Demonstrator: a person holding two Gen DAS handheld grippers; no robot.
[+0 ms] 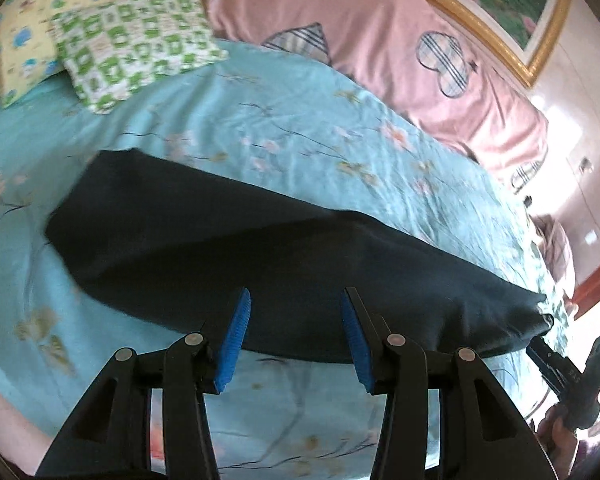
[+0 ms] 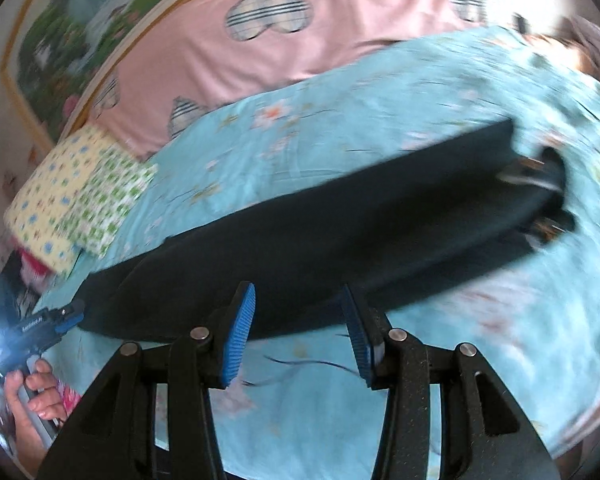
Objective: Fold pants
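Observation:
Dark navy pants [image 1: 228, 256] lie flat in a long strip on the light blue floral bed sheet [image 1: 300, 128]; they also show in the right wrist view [image 2: 340, 232], with the waistband end at the far right. My left gripper [image 1: 296, 312] is open and empty, its blue pads just over the pants' near edge. My right gripper [image 2: 300, 312] is open and empty over the near edge too. The right gripper shows in the left wrist view [image 1: 540, 344] at the pants' right end. The left gripper shows in the right wrist view [image 2: 74, 314] at the pants' left end.
Two patterned pillows [image 1: 112, 40] lie at the head of the bed. A pink quilt [image 1: 380, 52] runs along the far side under a gold-framed picture [image 1: 500, 8]. The sheet [image 2: 320, 408] continues in front of the pants.

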